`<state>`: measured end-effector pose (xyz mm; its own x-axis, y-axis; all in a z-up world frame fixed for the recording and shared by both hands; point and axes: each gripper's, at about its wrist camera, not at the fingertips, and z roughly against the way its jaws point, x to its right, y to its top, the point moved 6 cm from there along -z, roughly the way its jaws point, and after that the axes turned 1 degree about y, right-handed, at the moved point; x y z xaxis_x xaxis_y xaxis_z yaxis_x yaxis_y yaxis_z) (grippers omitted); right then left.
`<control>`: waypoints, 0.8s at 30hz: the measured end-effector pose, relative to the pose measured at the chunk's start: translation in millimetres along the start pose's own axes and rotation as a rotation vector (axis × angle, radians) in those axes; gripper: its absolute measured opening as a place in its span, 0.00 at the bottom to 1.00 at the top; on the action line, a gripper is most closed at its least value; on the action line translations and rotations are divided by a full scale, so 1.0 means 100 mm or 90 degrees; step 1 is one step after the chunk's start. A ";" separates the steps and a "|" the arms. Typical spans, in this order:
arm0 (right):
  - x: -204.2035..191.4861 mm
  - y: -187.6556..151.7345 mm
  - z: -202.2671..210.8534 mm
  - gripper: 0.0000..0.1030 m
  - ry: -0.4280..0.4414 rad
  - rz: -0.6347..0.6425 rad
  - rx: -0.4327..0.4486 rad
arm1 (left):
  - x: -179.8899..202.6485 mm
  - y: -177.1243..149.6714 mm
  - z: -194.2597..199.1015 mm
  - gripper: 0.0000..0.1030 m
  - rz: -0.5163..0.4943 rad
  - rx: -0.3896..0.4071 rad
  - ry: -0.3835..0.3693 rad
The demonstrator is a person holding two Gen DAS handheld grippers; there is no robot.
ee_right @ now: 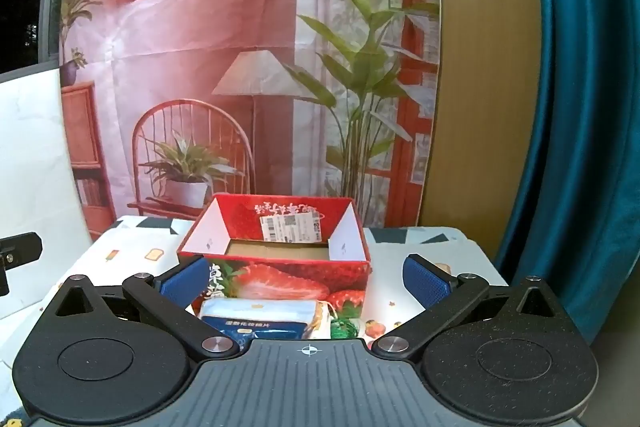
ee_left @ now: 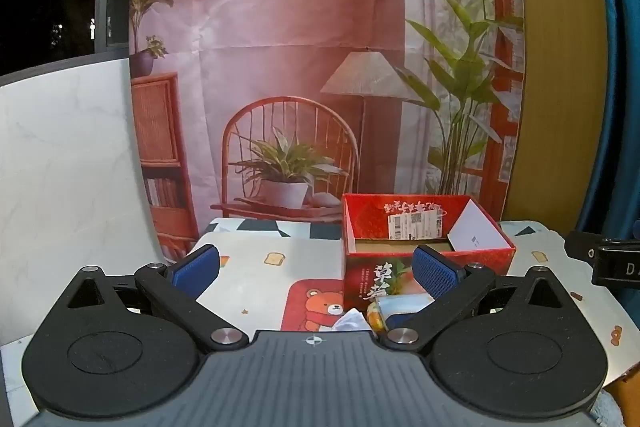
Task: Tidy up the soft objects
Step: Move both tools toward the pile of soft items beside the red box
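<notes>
A red strawberry box point(ee_left: 428, 247) point(ee_right: 276, 259) stands open-topped on the table, its cardboard floor bare. In front of it lie soft packs: a blue and white pack of cotton pads point(ee_right: 256, 319), a small drawstring pouch point(ee_right: 320, 319) and something green point(ee_right: 342, 327). The left wrist view shows the same pile point(ee_left: 384, 311) low against the box, with a white crumpled piece point(ee_left: 352, 319). My left gripper point(ee_left: 316, 267) is open, left of the box, nothing between its blue pads. My right gripper point(ee_right: 306, 281) is open, straddling the box front above the packs.
The table wears a white cloth with toast and bear prints point(ee_left: 272, 267). A red bear mat point(ee_left: 316, 303) lies by the box. A printed room backdrop point(ee_left: 300, 67) hangs behind, a white marble board point(ee_left: 60, 167) stands left, and a blue curtain point(ee_right: 580, 107) hangs right.
</notes>
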<state>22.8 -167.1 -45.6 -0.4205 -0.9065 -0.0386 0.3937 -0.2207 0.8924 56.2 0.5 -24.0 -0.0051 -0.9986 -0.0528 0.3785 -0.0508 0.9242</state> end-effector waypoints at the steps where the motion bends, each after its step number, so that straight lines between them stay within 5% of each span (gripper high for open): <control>1: 0.00 -0.01 0.00 1.00 -0.001 0.000 0.000 | 0.00 -0.01 -0.01 1.00 0.001 -0.001 0.000; 9: -0.02 0.01 -0.04 1.00 -0.004 0.018 -0.008 | 0.02 -0.30 -0.21 1.00 0.023 -0.029 -0.012; 24: -0.01 0.02 -0.02 1.00 -0.003 0.008 0.000 | 0.04 -0.20 -0.12 1.00 -0.019 -0.043 0.030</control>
<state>26.0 -166.9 -44.7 -0.4200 -0.9072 -0.0258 0.3991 -0.2101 0.8925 59.5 -2.6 -47.4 0.0263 -0.9947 -0.0991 0.4405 -0.0775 0.8944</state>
